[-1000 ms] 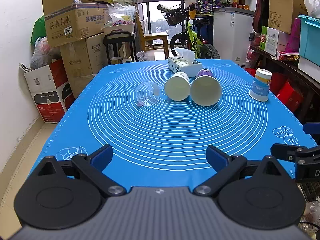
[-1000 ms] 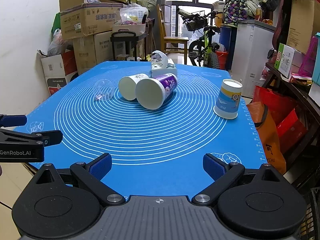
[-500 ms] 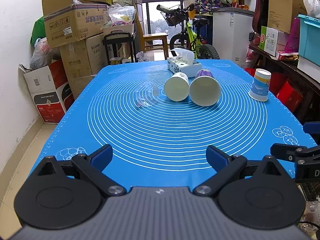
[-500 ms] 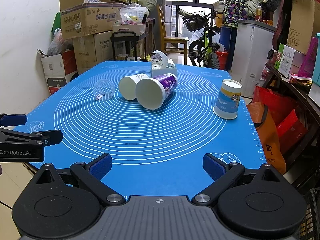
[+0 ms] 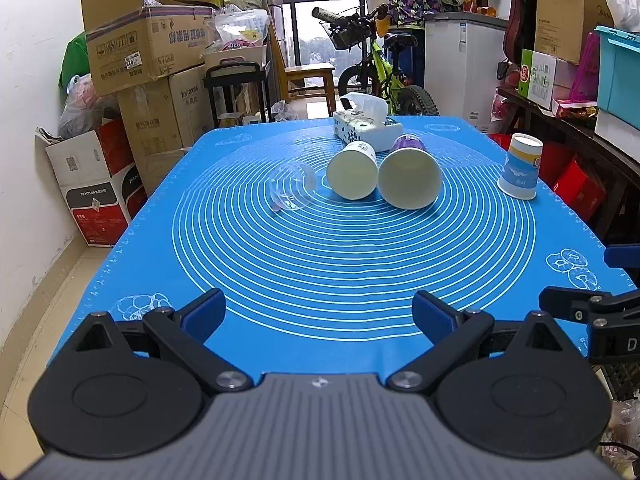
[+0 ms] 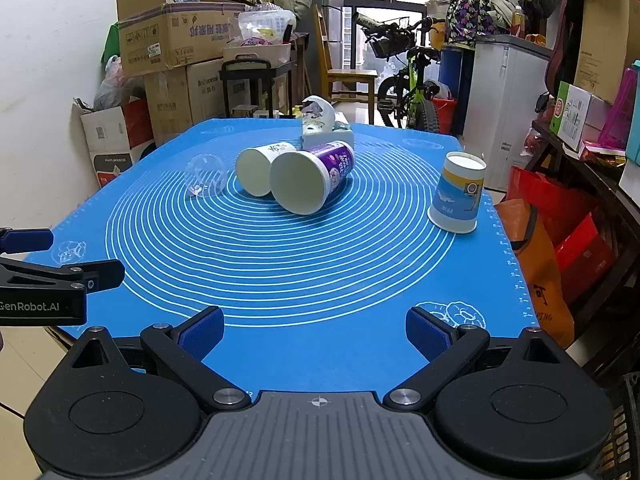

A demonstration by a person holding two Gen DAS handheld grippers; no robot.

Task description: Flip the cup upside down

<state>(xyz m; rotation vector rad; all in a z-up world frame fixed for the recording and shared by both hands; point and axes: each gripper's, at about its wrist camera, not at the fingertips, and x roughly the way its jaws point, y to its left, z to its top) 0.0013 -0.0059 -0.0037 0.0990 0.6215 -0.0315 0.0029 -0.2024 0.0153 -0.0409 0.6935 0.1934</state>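
Several cups lie on the blue mat (image 5: 320, 264). A clear plastic cup (image 5: 291, 186) (image 6: 206, 176), a white paper cup (image 5: 354, 172) (image 6: 262, 168) and a purple paper cup (image 5: 410, 174) (image 6: 314, 178) lie on their sides mid-table. A blue and yellow paper cup (image 5: 520, 166) (image 6: 458, 196) stands upside down at the right. My left gripper (image 5: 318, 314) is open and empty at the near edge. My right gripper (image 6: 314, 330) is open and empty at the near edge, to the right of the left one.
A tissue box (image 5: 366, 126) (image 6: 326, 128) sits behind the cups. Stacked cardboard boxes (image 5: 148, 80) stand left of the table, a bicycle (image 5: 384, 76) and a white cabinet (image 5: 460, 68) behind it, cluttered shelves (image 5: 568, 92) on the right.
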